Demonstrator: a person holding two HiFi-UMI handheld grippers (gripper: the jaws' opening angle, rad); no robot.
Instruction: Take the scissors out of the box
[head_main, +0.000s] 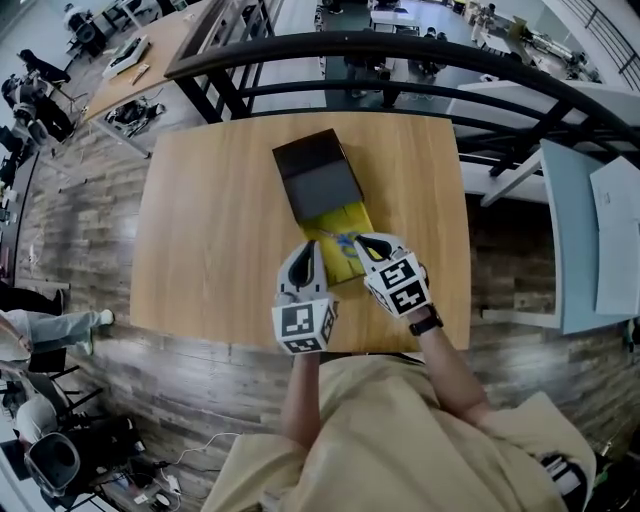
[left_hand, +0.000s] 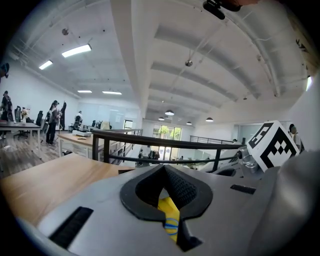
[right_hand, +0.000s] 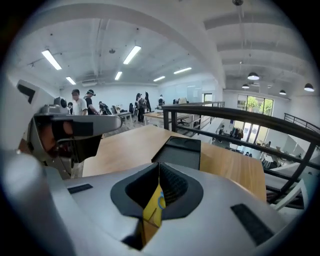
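Note:
A dark box (head_main: 315, 178) lies on the wooden table (head_main: 210, 230), open toward me. A yellow scissors packet (head_main: 345, 250) with blue print sticks out of its near end. My left gripper (head_main: 308, 255) is shut on the packet's left edge, and the yellow card (left_hand: 170, 217) shows pinched between its jaws. From the other side, my right gripper (head_main: 368, 243) is shut on the packet's right edge; the card (right_hand: 152, 210) stands on edge in its jaws. The dark box (right_hand: 180, 150) lies just beyond the right gripper (right_hand: 159, 182). I cannot make out the scissors themselves.
A black railing (head_main: 400, 50) curves round the table's far side. White desks (head_main: 590, 220) stand to the right beyond the table edge. People and desks (right_hand: 82, 105) are far off across the room. The person's arms and beige clothing (head_main: 400, 440) fill the near edge.

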